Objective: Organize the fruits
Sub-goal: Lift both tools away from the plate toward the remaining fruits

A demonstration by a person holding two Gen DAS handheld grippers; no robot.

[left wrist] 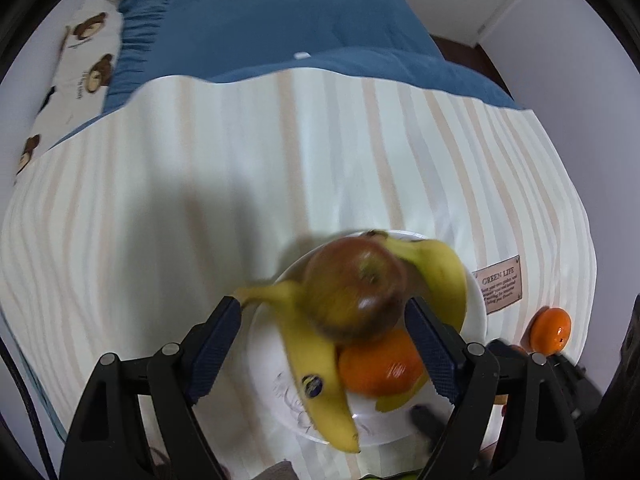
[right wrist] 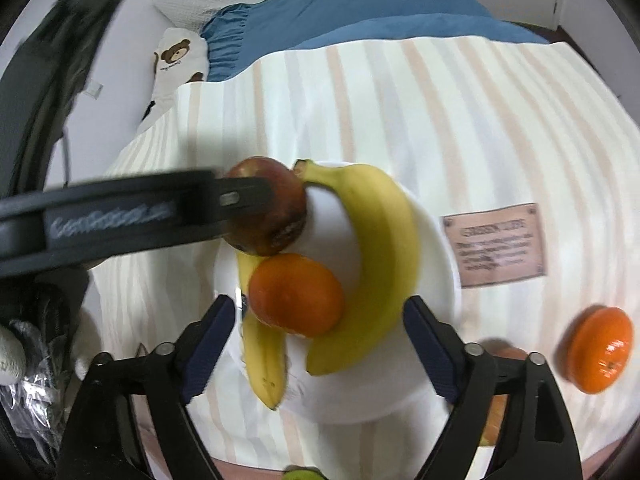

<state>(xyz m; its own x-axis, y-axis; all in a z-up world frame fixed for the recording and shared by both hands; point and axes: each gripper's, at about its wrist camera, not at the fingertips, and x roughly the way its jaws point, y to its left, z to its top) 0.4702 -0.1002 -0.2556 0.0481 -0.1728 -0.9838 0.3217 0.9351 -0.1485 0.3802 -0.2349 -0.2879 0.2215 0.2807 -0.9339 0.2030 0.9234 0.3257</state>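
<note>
Striped cloth (right wrist: 440,120) on bed, white plate (right wrist: 436,248), loose orange (right wrist: 600,350)

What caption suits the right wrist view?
Open tongs above a white plate holding bananas, orange and apple.

**Readable text in the scene**

A tan patch (left wrist: 501,283) sewn on the striped cloth (left wrist: 240,184) reads "GREEN LIFE" as its heading; the smaller lines beneath are too blurred to read. The bear-print pillow (left wrist: 76,76) carries small lettering, illegible. One banana (left wrist: 316,376) bears a dark oval sticker (left wrist: 312,384), its wording unreadable.
</note>
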